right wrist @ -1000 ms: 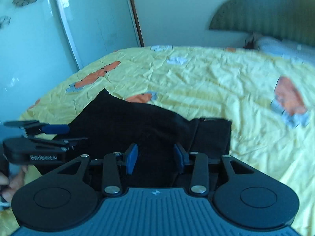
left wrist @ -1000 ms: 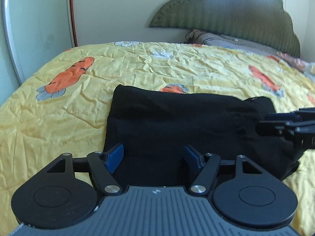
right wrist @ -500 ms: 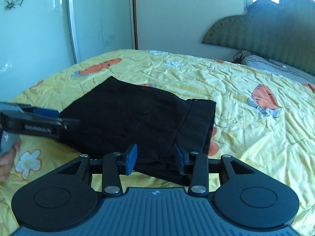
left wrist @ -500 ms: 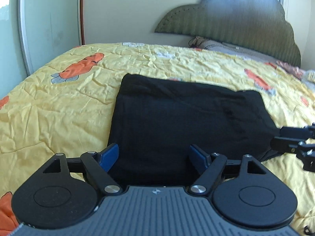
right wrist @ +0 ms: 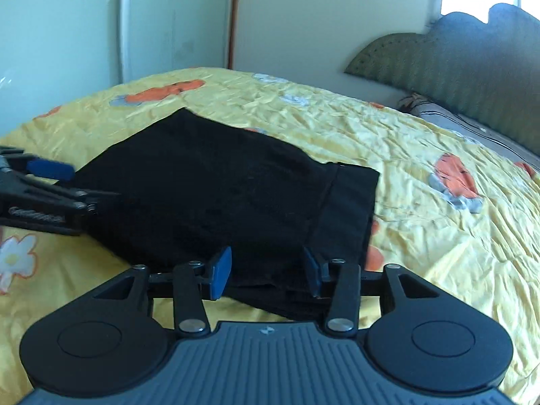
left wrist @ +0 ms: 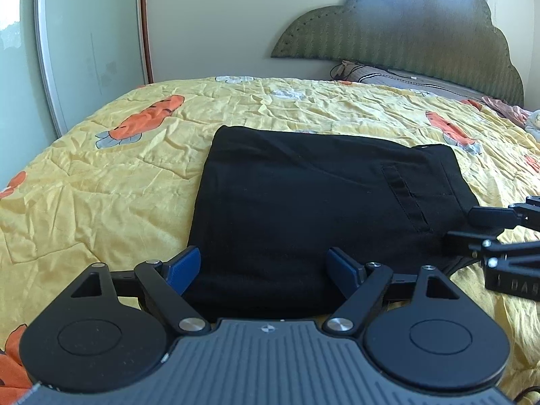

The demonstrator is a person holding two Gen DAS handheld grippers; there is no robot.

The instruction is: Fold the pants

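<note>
The black pants (left wrist: 314, 209) lie folded into a flat rectangle on the yellow carrot-print bedspread (left wrist: 101, 185). The left gripper (left wrist: 265, 270) stands at their near edge, jaws spread wide and just opened, gripping nothing. The right gripper (right wrist: 266, 271), half open and just widening, straddles their near corner, pads clear of the cloth

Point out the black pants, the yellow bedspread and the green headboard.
Black pants (left wrist: 303, 209), left wrist view, middle of the folded cloth.
Yellow bedspread (left wrist: 111, 189), left wrist view, bare patch.
Green headboard (left wrist: 405, 33), left wrist view, padded face.
</note>
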